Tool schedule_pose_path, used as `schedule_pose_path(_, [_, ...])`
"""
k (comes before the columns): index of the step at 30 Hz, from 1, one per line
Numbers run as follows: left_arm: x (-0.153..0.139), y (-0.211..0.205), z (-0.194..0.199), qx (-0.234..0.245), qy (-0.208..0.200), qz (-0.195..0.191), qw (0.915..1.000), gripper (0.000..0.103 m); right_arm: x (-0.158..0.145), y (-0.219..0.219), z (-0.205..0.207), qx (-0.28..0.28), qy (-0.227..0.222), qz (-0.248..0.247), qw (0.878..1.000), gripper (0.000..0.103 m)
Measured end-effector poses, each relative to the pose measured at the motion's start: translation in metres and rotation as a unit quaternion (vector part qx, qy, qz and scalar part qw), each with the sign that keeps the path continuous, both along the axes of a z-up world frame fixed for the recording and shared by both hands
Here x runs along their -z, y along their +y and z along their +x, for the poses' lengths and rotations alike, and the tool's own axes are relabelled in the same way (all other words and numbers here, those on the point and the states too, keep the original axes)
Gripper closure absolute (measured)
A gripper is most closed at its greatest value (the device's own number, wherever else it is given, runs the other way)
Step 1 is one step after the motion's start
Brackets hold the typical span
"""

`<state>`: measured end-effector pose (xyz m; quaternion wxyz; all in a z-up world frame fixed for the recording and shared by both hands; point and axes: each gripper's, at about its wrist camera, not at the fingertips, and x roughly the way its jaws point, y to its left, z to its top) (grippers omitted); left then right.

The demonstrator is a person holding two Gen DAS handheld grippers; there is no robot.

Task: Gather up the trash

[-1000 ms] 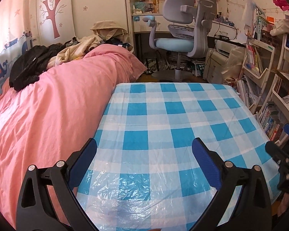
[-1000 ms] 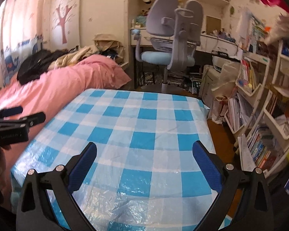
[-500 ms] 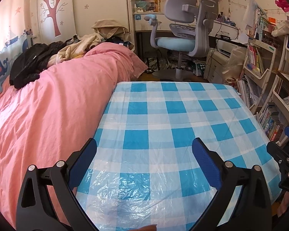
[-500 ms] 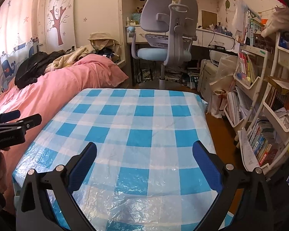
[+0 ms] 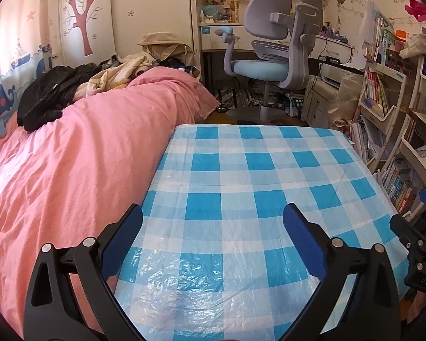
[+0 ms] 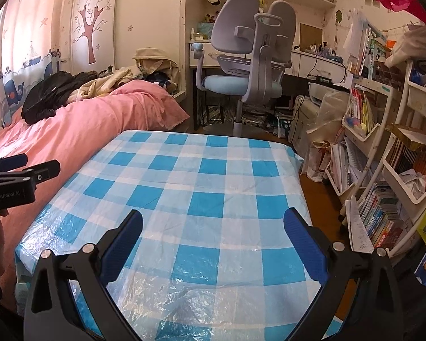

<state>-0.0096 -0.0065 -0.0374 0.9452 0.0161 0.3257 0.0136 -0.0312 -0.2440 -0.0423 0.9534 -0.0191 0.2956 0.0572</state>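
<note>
A table under a blue-and-white checked plastic cloth (image 5: 255,176) (image 6: 207,187) fills the middle of both views, and I see no trash on it. My left gripper (image 5: 213,221) hovers open above the cloth's near left part, nothing between its blue pads. My right gripper (image 6: 213,224) hovers open above the near right part, also holding nothing. In the right wrist view the left gripper (image 6: 20,170) shows at the left edge, held by a hand. In the left wrist view part of the right gripper (image 5: 417,227) shows at the right edge.
A bed with a pink duvet (image 5: 71,156) and piled clothes (image 5: 79,88) borders the table's left side. A grey-blue desk chair (image 5: 272,56) stands beyond the far edge. Crowded white bookshelves (image 6: 383,142) and a strip of wooden floor (image 6: 318,199) run along the right.
Both grippers have drifted only slightly, with the views tilting up a little; they remain open and nothing on the table has moved.
</note>
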Motion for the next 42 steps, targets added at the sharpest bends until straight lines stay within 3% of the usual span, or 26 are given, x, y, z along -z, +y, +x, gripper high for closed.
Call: schedule_pose_path(42, [-0.005,0.003,-0.008,-0.001,-0.006,0.002,1.0000,0.008,0.001,0.014,-0.008,-0.001,-0.006,-0.019,1.000,0.008])
